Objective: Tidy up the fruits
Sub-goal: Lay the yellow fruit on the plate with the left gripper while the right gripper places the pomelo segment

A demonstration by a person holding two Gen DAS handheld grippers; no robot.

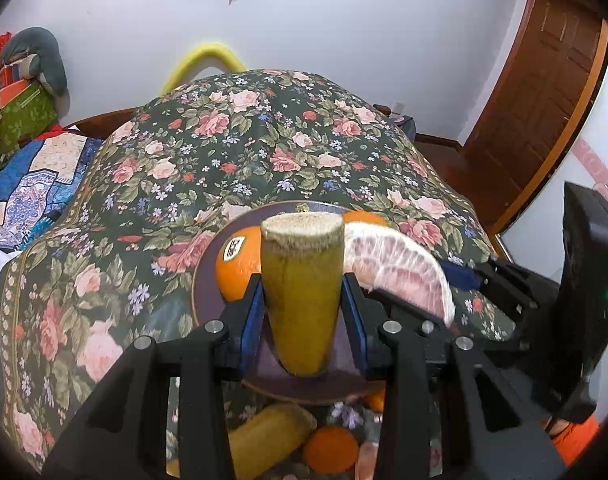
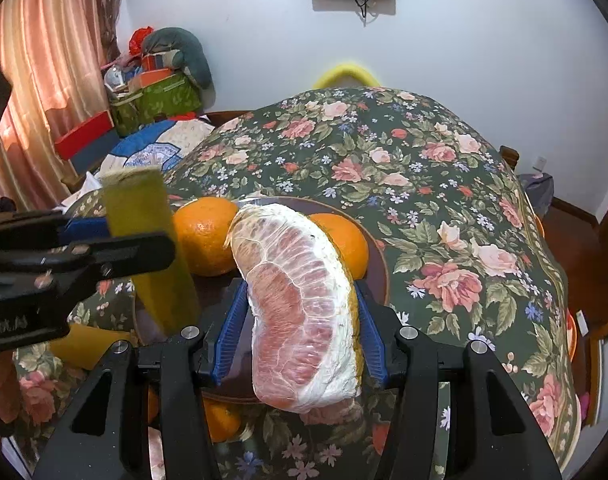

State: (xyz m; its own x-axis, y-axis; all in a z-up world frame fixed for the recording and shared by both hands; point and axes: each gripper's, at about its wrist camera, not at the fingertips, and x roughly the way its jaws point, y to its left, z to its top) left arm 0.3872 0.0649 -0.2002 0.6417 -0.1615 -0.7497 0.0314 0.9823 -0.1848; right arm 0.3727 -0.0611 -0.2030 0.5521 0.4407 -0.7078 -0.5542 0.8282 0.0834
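Right, both hands are loaded and over the dark plate [image 1: 202,276]. The left gripper [image 1: 303,300] has its jaws clenched on a cut sugarcane piece [image 1: 302,292], held end-up, prob. so it goes down clear of the two oranges [image 2: 206,236] already on the plate. The right gripper [image 2: 300,320] grasps a peeled pomelo wedge [image 2: 300,320] by its flanks, w/ the soft flesh unsquashed. More fruit lies on the floral surface [image 1: 264,140] nearer in.

left tongs [image 1: 303,304] gripping sugarcane piece [image 1: 302,292], plate [image 1: 202,284] beneath
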